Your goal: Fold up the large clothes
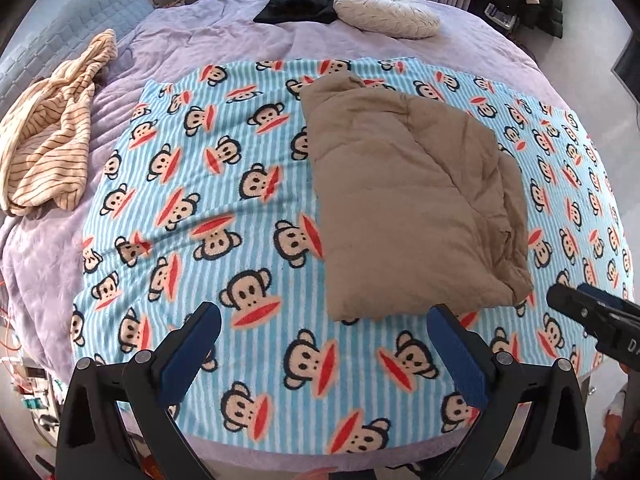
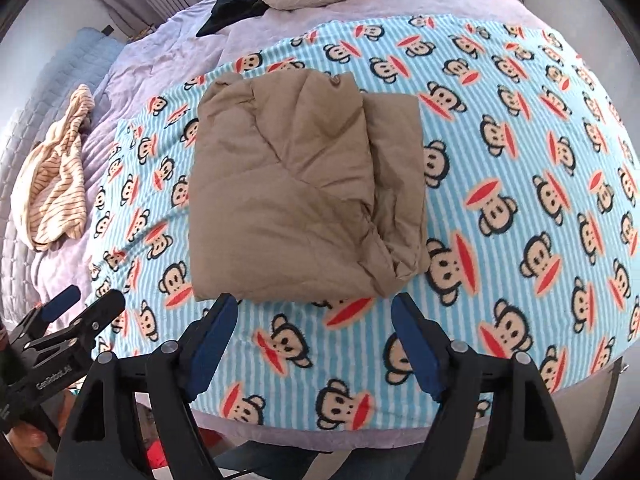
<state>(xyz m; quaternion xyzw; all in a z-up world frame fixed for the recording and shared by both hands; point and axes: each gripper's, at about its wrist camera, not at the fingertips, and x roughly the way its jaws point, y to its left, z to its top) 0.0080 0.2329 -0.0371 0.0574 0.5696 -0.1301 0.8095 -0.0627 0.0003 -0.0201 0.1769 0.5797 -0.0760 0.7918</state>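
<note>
folded brown garment (image 2: 296, 184) beyond open right gripper (image 2: 314, 344)

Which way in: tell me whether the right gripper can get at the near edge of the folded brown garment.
Probably yes. The right gripper is open and empty, just short of the folded brown garment, with only bare monkey-print blanket between. The left gripper sits off to the side, clear.
</note>
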